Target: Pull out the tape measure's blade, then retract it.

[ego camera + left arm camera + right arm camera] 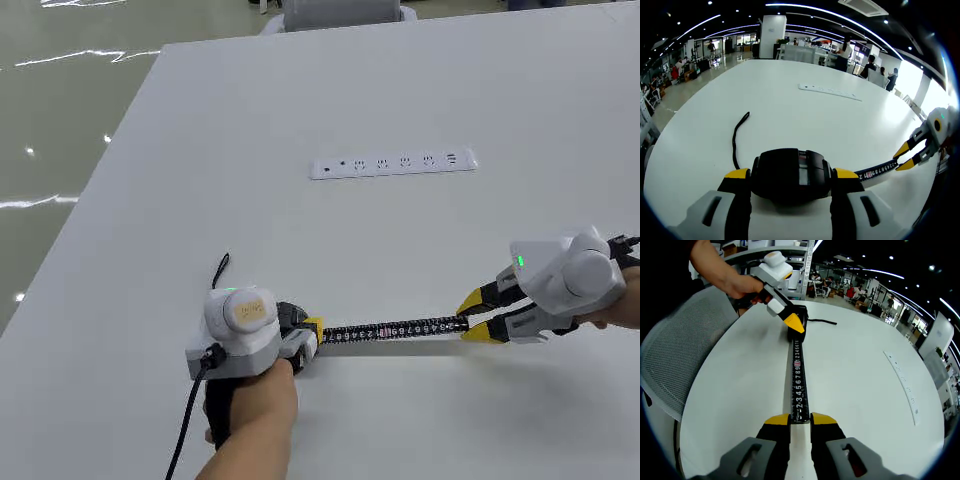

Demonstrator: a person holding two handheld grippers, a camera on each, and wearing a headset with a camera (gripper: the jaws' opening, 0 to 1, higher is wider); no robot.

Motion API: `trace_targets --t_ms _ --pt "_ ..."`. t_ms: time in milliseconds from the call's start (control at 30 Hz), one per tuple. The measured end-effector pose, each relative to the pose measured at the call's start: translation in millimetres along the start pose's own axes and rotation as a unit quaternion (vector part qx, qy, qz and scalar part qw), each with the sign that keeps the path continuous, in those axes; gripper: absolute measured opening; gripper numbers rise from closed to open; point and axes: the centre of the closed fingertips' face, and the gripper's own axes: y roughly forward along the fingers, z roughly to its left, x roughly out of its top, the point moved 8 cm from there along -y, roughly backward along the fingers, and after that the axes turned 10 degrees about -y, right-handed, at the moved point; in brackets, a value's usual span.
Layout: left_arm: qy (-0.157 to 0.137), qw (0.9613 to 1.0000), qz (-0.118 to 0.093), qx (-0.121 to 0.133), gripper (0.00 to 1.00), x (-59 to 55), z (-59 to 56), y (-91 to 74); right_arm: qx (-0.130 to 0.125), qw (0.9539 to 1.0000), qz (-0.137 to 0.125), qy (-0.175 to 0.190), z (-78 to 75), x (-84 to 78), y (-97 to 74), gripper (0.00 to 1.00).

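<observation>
Black and squat, the tape measure case [291, 316] sits at the near left of the white worktop [400, 90], clamped between the jaws of the left gripper [791, 175]. Its dark blade [395, 330] runs rightward over the surface to the right gripper [800, 419], whose jaws are closed tight on the blade's tip. A black strap [736, 137] trails beyond the case. A white power strip [393, 162] lies well apart, farther back.
</observation>
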Motion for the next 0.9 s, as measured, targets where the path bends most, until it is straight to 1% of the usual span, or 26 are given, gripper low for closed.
trace_targets --t_ms 900 --pt "-0.002 1.0000 0.002 -0.005 0.61 0.2 0.9 -1.0 0.005 0.9999 -0.011 -0.006 -3.9 10.0 12.2 0.14"
